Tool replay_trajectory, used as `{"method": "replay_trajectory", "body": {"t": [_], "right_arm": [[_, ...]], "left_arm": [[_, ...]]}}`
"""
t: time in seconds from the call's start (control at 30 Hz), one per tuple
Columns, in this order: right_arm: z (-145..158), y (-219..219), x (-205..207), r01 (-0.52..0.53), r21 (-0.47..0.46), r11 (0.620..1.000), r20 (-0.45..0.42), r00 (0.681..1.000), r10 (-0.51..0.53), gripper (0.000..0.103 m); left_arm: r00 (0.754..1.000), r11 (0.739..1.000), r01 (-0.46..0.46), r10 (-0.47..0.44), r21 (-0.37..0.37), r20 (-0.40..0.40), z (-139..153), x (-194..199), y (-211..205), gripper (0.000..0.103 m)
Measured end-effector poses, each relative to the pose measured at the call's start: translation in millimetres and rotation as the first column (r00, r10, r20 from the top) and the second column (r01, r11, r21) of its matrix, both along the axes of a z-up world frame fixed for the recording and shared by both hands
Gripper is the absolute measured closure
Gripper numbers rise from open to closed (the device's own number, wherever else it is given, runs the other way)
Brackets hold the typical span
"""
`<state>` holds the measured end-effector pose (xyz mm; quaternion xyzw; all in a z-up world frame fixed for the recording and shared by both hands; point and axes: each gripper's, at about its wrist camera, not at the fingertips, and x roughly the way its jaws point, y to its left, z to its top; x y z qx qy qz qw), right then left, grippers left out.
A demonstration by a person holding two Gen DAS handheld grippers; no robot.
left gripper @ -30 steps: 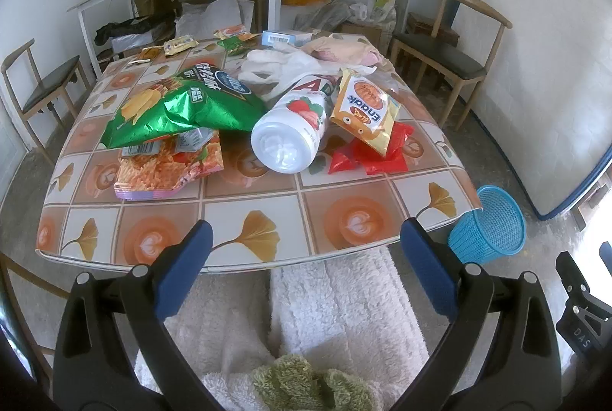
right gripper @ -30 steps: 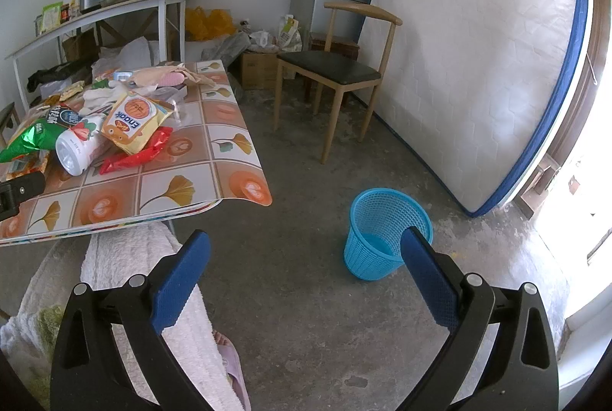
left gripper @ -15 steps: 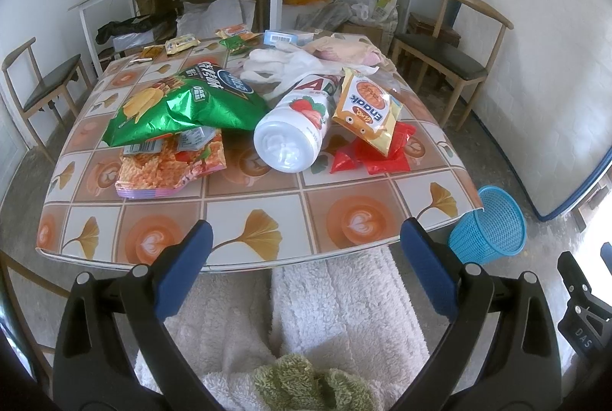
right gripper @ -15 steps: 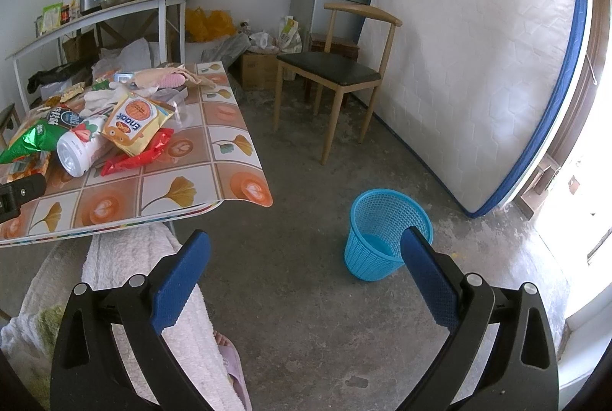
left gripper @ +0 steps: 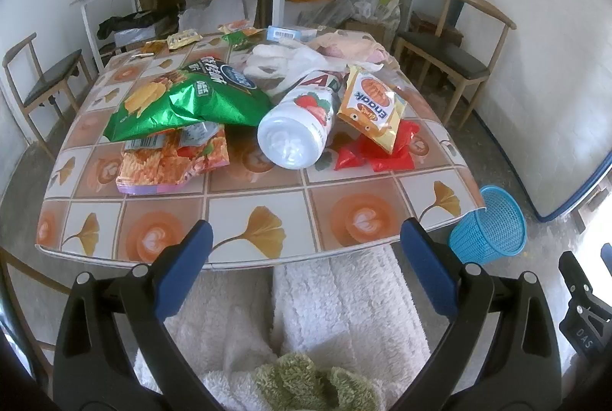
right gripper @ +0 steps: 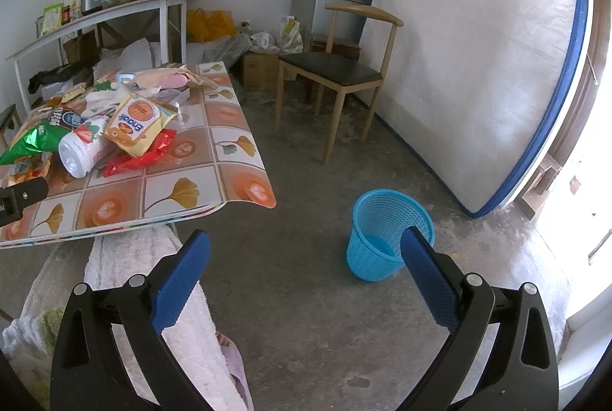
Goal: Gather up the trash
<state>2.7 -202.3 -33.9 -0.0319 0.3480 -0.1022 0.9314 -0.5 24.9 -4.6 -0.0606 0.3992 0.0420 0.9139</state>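
Black gripper frames with silver screws carry blue fingers (left gripper: 183, 269).

left tool (left gripper: 306, 242) spread, empty | white bottle (left gripper: 296, 132) lying on table (left gripper: 267, 216)

yellow snack packet (left gripper: 373, 109): "Enaak" | black mount (left gripper: 583, 328): "DAS"

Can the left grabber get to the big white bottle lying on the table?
Probably yes: the left gripper is open, and bare table lies between it and the white bottle.
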Motion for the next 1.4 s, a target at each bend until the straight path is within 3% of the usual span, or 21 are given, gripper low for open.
{"method": "replay_trajectory", "body": {"t": [0.43,0.6,0.77,0.97,1.07,1.17,1.27,1.33,1.4], "right_arm": [[5.3,20.2,19.2,-0.036,0.04,0.999,0.015,0.999,0.035,0.006],[10.7,36.8,39.2,-0.086,0.08,0.993,0.036,0.996,0.083,0.006],[11.2,48.7,64.2,-0.128,0.183,0.975,0.033,0.992,0.124,0.006],[-1.0,58.4,101.0,-0.161,0.377,0.912,-0.001,0.985,0.174,0.006],[-11.9,63.7,123.1,-0.163,0.493,0.855,-0.02,0.98,0.198,0.006],[-18.3,70.7,139.1,-0.169,0.552,0.816,-0.029,0.975,0.222,0.006],[-19.1,74.8,152.7,-0.182,0.569,0.802,-0.026,0.971,0.239,0.006],[-21.7,71.9,161.6,-0.171,0.59,0.789,-0.037,0.971,0.238,0.01],[-28.4,64.0,171.0,-0.143,0.642,0.753,-0.067,0.968,0.241,0.014]], "left_arm": [[1.0,1.0,0.008,-0.008,-0.029,0.008,-6.5,1.6,22.5,0.008],[0.997,0.996,0.047,-0.042,-0.081,0.062,-6.7,2.7,36.7,0.008],[0.985,0.981,0.114,-0.092,-0.154,0.145,-6.8,3.4,51.2,0.009],[0.954,0.964,0.213,-0.171,-0.157,0.248,-5.7,7.1,56.8,0.009],[0.942,0.955,0.246,-0.196,-0.164,0.274,-7.7,10.8,58.2,0.009],[0.938,0.947,0.258,-0.199,-0.189,0.283,-11.3,15.5,63.2,0.009],[0.934,0.938,0.273,-0.205,-0.216,0.292,-12.5,20.8,69.4,0.009],[0.928,0.932,0.287,-0.212,-0.223,0.308,-10.1,26.1,72.9,0.009],[0.919,0.926,0.302,-0.221,-0.225,0.325,-5.2,33.2,75.8,0.009]]}}
